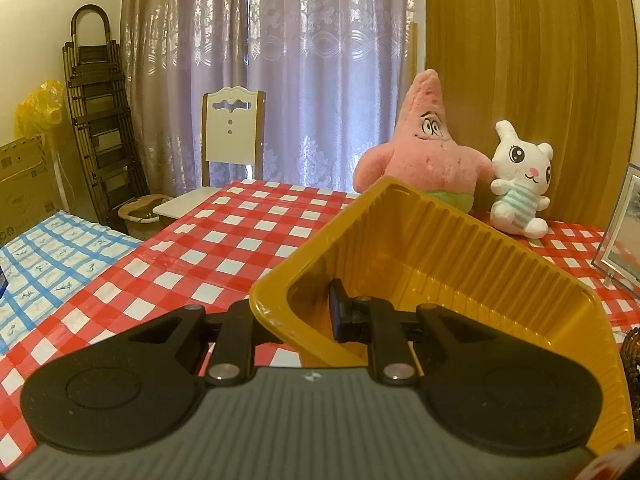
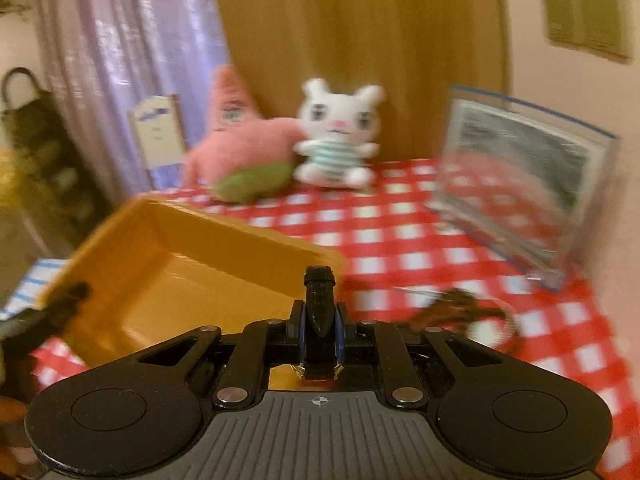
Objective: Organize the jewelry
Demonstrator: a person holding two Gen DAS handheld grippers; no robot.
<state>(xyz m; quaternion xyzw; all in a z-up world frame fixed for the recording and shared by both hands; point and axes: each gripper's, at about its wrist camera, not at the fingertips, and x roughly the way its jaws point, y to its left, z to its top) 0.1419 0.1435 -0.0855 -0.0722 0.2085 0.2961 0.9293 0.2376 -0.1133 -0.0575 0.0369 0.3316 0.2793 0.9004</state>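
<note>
A yellow plastic tray with ribbed walls is held tilted over the red checked tablecloth. My left gripper is shut on its near wall, one blue pad inside the tray and the other finger hidden outside. The right wrist view is blurred; the tray lies at its left. My right gripper is shut on a black strap, apparently a watch band, which sticks up between the pads. A brown beaded piece lies on the cloth to the right of that gripper, and shows at the right edge of the left wrist view.
A pink star plush and a white bunny plush sit at the table's far side before a wooden panel. A clear photo frame stands at the right. A white chair and a blue checked cloth are at the left.
</note>
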